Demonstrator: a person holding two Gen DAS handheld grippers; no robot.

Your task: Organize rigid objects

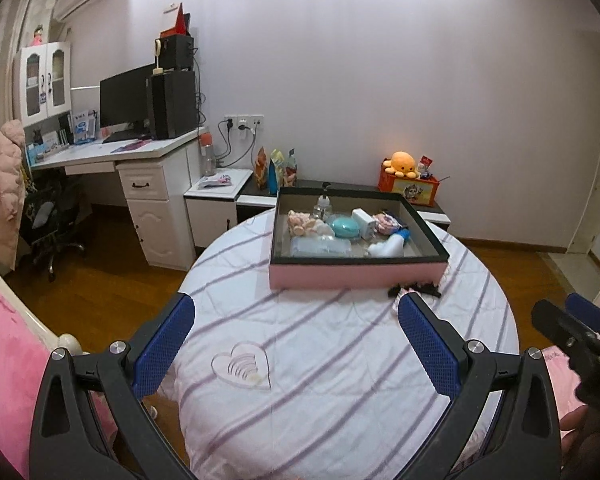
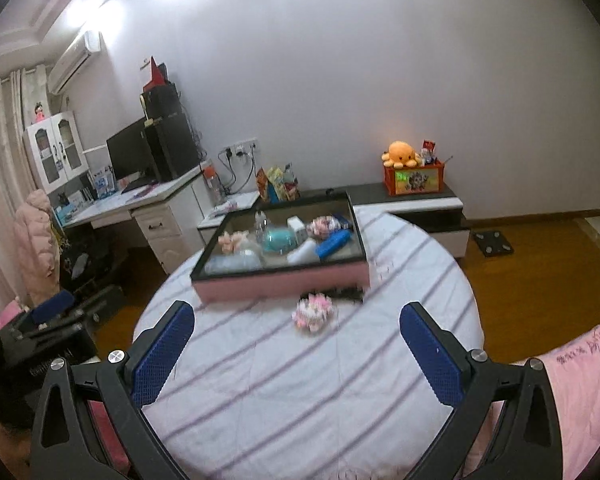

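Observation:
A pink box [image 1: 356,274] with a dark rim sits at the far end of the striped white bedding [image 1: 300,340]; it also shows in the right wrist view [image 2: 284,282]. Inside lie a teal case [image 1: 344,229], a white bottle [image 1: 388,246], a clear pump bottle [image 1: 323,204] and other small items. A pink hair clip [image 2: 314,311] and a black clip [image 2: 346,294] lie on the bedding just in front of the box. My left gripper [image 1: 296,312] is open and empty. My right gripper [image 2: 296,318] is open and empty, short of the pink clip.
A white desk [image 1: 140,156] with a monitor stands at left. A low cabinet [image 2: 420,200] behind the bed holds an orange box with a plush octopus [image 2: 400,154]. A scale [image 2: 492,243] lies on the wooden floor. Pink bedding [image 1: 8,344] lies at the left.

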